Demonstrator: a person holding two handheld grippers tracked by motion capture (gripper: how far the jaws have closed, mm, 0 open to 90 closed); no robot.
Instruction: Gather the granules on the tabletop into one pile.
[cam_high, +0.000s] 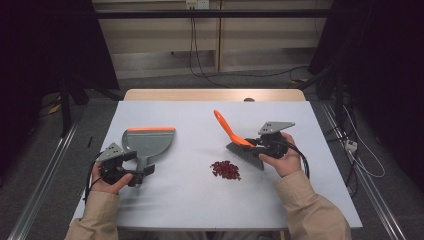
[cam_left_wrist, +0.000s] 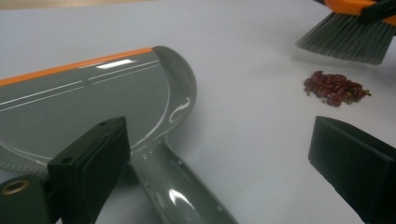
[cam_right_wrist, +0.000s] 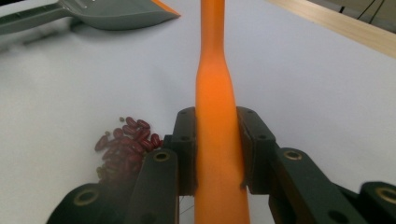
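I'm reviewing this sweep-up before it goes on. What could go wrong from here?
The left gripper has its jaws wide open around the dustpan handle, not clamped, so the pan may slide when the brush pushes against it. The beans lie loose in a small pile apart from the pan; a hard stroke could scatter them across the table. The right gripper holds the brush by its narrow handle, which might twist.

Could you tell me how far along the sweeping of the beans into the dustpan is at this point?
Done: the right gripper is clamped on the orange brush handle. In hand: the brush bristles sit just beside the bean pile, while the left gripper stands open around the dustpan handle. Left: gripping the dustpan, bringing it to the pile and sweeping; no beans are in it yet.
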